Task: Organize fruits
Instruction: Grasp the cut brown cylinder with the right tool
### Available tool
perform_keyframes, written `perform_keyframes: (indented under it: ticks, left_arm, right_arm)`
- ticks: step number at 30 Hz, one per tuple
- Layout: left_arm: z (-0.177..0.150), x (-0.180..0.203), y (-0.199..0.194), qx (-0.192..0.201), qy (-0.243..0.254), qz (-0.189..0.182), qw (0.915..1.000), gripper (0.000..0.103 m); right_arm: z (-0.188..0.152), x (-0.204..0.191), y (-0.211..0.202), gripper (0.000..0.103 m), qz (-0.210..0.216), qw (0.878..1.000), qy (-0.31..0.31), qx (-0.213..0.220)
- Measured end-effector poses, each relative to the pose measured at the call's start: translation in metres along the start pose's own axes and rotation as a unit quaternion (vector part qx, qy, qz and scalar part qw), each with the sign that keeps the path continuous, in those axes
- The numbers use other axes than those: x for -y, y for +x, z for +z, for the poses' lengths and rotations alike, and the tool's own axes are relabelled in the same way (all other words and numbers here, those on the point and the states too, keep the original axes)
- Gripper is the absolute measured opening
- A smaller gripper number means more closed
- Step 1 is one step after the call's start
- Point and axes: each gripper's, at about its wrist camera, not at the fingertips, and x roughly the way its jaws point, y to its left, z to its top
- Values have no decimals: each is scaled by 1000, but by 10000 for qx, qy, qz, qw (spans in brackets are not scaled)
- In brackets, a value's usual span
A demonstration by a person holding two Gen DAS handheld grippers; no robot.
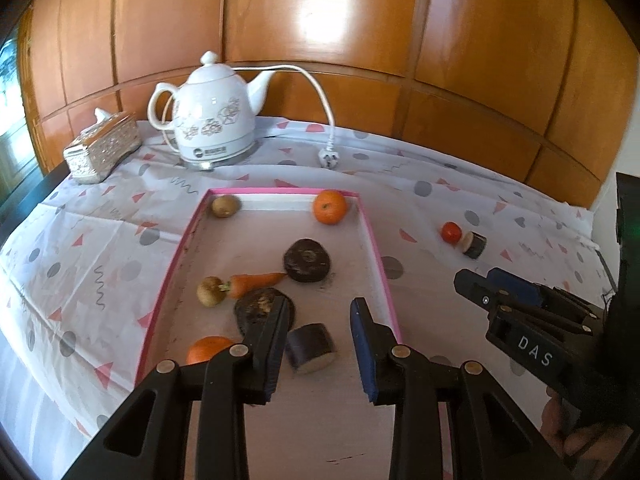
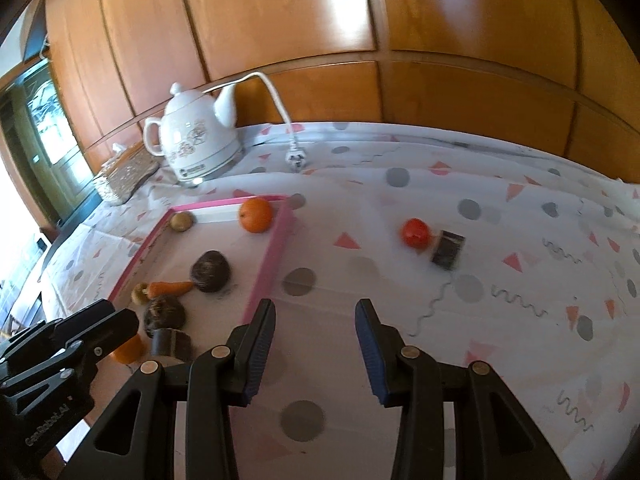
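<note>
Over the pink tray (image 1: 182, 248), left tongs (image 1: 320, 344) angled down, parted, empty, right tongs (image 2: 316, 344) likewise.

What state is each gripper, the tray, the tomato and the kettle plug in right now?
Left gripper: open, empty, over the tray.
Right gripper: open, empty, over the cloth.
Pink tray: holding produce.
Tomato: outside the tray, on the cloth.
Kettle plug: unplugged, lying on the cloth.

Glossy wood wall panels (image 1: 320, 20), glazed ceramic kettle (image 1: 212, 120), creased matt tablecloth (image 2: 480, 280)
</note>
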Motion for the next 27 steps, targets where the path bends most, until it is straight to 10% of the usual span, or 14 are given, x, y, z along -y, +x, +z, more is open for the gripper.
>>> perform_keyframes:
  ticks: [27]
  left_arm:
    - [16,65,48,-377,458,-445,9972,32]
  right_arm:
    - [8,95,20,47,-581,9957,719,-2]
